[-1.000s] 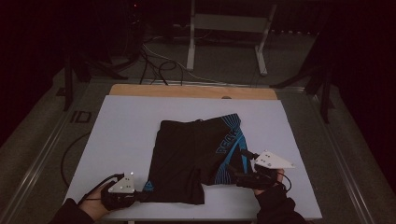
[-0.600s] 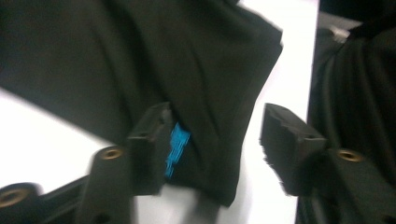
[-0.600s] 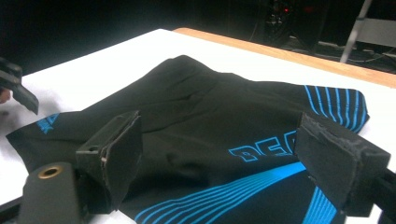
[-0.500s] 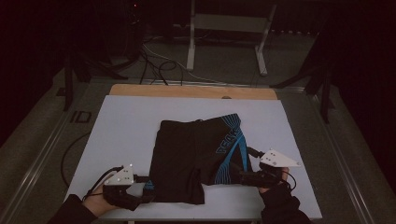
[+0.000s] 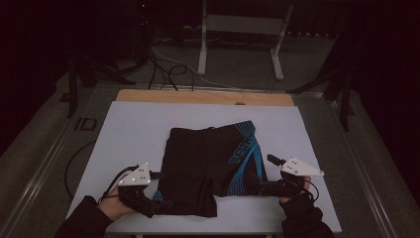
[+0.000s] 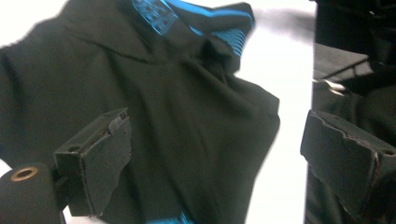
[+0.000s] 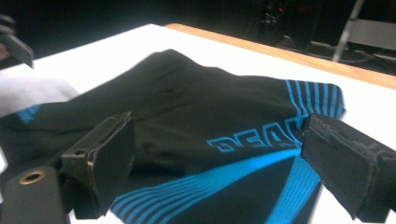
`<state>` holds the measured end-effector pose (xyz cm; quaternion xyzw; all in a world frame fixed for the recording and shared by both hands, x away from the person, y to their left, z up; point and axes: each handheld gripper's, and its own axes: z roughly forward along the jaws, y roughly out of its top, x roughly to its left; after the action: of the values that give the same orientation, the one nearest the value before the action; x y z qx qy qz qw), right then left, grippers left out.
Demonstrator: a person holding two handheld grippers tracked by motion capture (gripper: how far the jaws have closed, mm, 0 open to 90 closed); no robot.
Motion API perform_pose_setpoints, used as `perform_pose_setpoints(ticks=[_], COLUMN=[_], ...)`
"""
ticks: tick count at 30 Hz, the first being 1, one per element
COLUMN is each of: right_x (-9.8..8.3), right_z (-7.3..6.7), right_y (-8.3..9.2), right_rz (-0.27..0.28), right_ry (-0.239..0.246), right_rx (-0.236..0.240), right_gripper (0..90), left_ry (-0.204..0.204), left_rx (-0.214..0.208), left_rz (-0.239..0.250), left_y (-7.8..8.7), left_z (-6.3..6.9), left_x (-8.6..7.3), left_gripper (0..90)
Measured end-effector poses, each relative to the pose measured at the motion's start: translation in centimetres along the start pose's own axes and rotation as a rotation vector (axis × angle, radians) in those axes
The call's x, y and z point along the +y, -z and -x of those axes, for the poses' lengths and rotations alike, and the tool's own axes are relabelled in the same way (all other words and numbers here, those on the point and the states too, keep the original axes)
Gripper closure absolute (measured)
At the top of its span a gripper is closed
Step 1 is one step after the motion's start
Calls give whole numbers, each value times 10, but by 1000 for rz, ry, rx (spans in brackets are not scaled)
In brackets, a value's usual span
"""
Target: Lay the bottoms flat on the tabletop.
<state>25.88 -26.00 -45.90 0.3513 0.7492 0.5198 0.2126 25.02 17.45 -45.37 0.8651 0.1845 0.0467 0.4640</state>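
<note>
Shorts (image 5: 210, 166) lie flat mid-counter (image 5: 133, 129) from above, my left hand-held gripper (image 5: 161, 204) at their near left corner, the right hand-held gripper (image 5: 253, 187) at their right hem. Left gripper view: jaws released, black cloth between them; a shallow bite could slip. Right gripper view: jaws released, straddling the blue-striped edge.

Black shorts (image 5: 208, 168) flat on white table (image 5: 129, 129) — hand-held grippers flanking.

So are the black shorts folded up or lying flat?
Lying mostly flat. The shorts are spread on the white table, with some wrinkles near the front edge.
</note>
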Motion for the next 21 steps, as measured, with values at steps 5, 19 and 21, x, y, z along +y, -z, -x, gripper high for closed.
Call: perform_pose_setpoints(ticks=[5, 19, 21], right_x=[-3, -3, -3], right_z=[8, 11, 11], right_y=[1, 7, 8], right_rz=[-9, 7, 12], right_ry=[-15, -37, -38], right_rx=[-19, -24, -27], right_gripper=[98, 96, 97], left_ry=[-20, -103, -108], left_rx=[-15, -112, -125], left_rz=[24, 62, 66], left_y=[-9, -60, -66], left_z=[0, 3, 2], left_x=[18, 65, 70], left_gripper=[99, 168, 168])
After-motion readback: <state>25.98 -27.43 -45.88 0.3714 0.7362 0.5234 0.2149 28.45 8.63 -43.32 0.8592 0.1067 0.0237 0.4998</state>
